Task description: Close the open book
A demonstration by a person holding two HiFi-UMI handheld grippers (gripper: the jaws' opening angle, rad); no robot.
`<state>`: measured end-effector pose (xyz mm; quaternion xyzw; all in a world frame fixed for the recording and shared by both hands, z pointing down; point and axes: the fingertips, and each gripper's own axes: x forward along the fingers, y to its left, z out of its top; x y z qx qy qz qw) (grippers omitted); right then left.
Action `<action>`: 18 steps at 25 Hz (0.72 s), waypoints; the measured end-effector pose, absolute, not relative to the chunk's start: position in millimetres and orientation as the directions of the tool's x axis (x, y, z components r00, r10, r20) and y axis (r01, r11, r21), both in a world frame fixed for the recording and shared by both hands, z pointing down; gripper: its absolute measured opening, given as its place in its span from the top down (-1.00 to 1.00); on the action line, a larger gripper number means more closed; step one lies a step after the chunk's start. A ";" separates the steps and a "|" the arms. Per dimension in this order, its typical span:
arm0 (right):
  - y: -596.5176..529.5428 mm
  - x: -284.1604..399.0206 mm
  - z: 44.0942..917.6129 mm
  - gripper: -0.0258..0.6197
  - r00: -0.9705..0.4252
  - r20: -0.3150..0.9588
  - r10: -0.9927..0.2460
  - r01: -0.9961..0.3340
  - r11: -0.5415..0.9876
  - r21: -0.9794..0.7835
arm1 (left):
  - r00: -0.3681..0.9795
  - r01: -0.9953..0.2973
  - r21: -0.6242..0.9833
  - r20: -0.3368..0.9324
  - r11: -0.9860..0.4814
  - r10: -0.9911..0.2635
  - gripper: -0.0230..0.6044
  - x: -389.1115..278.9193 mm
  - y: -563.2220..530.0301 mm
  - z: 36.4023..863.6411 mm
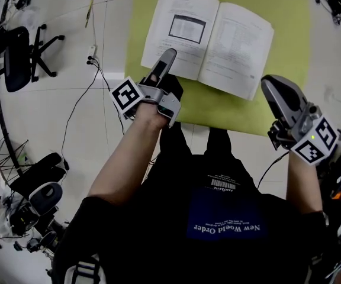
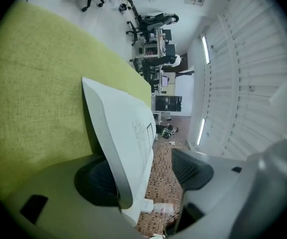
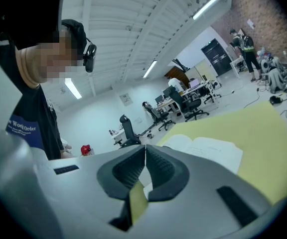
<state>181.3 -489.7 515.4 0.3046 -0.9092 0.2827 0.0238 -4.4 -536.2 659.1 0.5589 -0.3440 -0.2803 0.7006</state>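
Book (image 1: pixel 209 43) lying open, face up, on yellow-green mat (image 1: pixel 289 16), left gripper (image 2: pixel 143 178) working at its near left edge.
Left pads (image 2: pixel 97 182) standing wide apart and straddling the left page block, whose edge is sitting close against one pad, not being pinched. Right gripper (image 3: pixel 144 169) keeping its jaws pressed together on nothing, hovering near the book's right corner over the mat.
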 end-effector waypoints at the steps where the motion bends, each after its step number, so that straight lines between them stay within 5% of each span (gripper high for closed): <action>1: -489.3 182.1 516.1 0.96 -0.812 0.219 -0.542 -0.570 0.654 -0.497 | 0.600 0.008 0.979 0.158 0.204 -0.784 -0.11 -6.1 -536.9 659.7; 3: -488.7 184.1 517.7 0.96 -0.808 0.227 -0.544 -0.577 0.649 -0.496 | 0.589 0.011 0.984 0.139 0.180 -0.796 -0.11 -8.2 -537.2 660.0; 6: -485.5 185.6 518.8 0.96 -0.806 0.231 -0.545 -0.580 0.646 -0.497 | 0.587 0.000 0.990 0.114 0.141 -0.802 0.66 -5.5 -534.6 653.7; 11: -480.6 190.7 521.9 0.96 -0.807 0.230 -0.544 -0.578 0.646 -0.498 | 0.652 -0.110 0.994 0.063 -0.011 -0.756 0.70 19.7 -530.7 628.6; 18: -480.5 200.1 514.7 0.96 -0.798 0.206 -0.566 -0.587 0.651 -0.481 | 0.725 -0.326 0.937 0.163 -0.125 -0.669 0.71 40.5 -520.6 626.5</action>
